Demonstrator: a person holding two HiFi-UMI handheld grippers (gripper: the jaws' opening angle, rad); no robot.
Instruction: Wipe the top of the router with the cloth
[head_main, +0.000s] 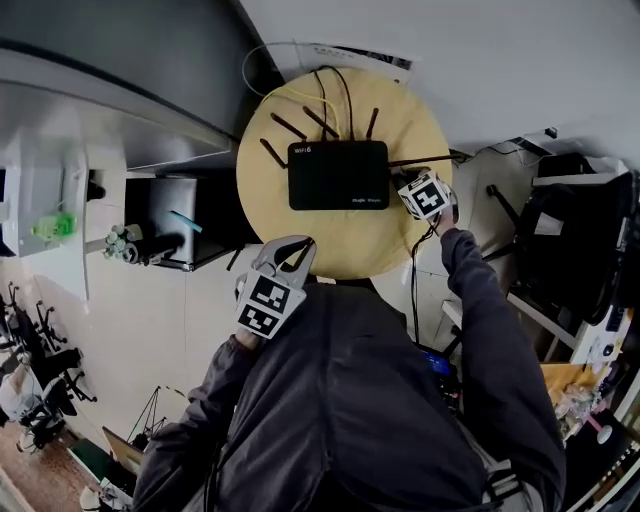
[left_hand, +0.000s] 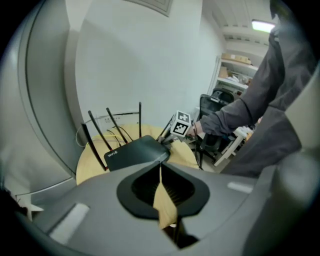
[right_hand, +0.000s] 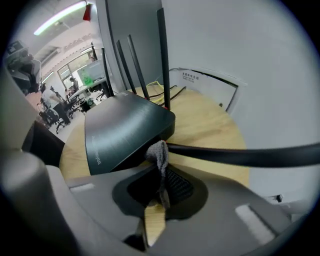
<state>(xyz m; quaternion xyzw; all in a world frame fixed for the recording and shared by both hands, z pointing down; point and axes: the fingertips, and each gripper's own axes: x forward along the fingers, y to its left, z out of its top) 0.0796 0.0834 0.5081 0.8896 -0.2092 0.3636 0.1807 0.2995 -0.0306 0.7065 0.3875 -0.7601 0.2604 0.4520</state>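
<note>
The round pale wooden surface (head_main: 345, 252) carries the flat black router (head_main: 337, 174), at whose right end the right tongs (head_main: 400, 181) clench a small grey cloth (right_hand: 158, 152), while the left tongs (head_main: 299, 244) hang closed and empty at the surface's near rim.

A round wooden table (head_main: 340, 245) sits at the upper centre of the head view, against a white wall (head_main: 500, 60) at upper right. A grey panel (head_main: 120, 60) fills the upper left, with pale floor (head_main: 150, 330) below it. 1 black chair (head_main: 575, 250) stands at the right edge. A ceiling strip light (left_hand: 262, 25) glows at the upper right of the left gripper view.
</note>
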